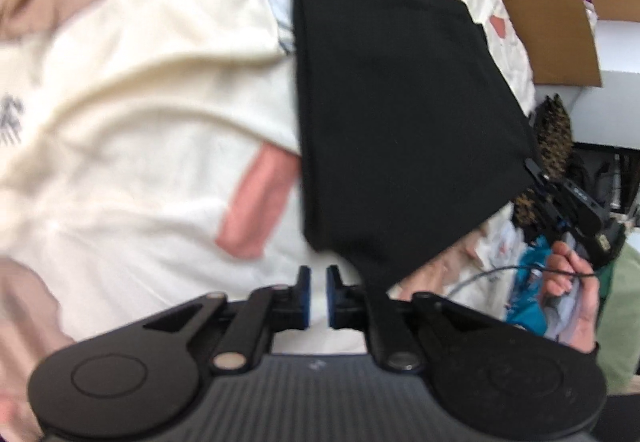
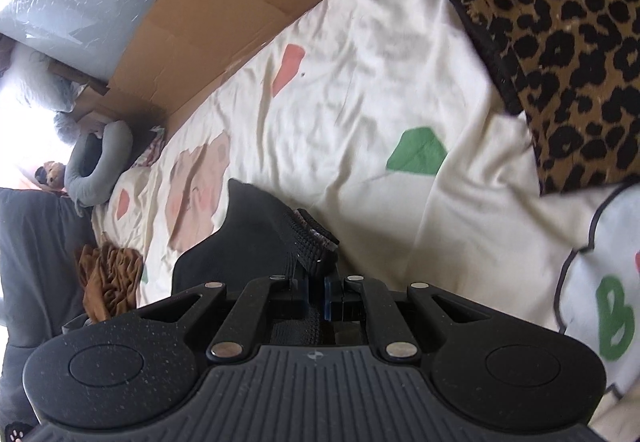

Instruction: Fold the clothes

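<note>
1. Black garment (image 1: 400, 113): soft, light and limp, held folded above the bed (image 1: 132, 89); best gripped at corners or hems.
2. Right tool (image 2: 316, 278): clamped on a ribbed hem. Left tool (image 1: 318, 296): narrowly parted, nothing between.
3. Leopard-print cushion (image 2: 560, 53) and cardboard (image 2: 240, 1) are seen bordering the bed.

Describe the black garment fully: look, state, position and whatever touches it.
The black garment is plain dark knit cloth, folded into a flat, layered panel with straight edges. It hangs lifted over the cream printed bedsheet. The right gripper has its jaws shut on a ribbed edge at one corner. The left gripper sits just below the cloth's lower edge, its jaws slightly apart and empty.
</note>
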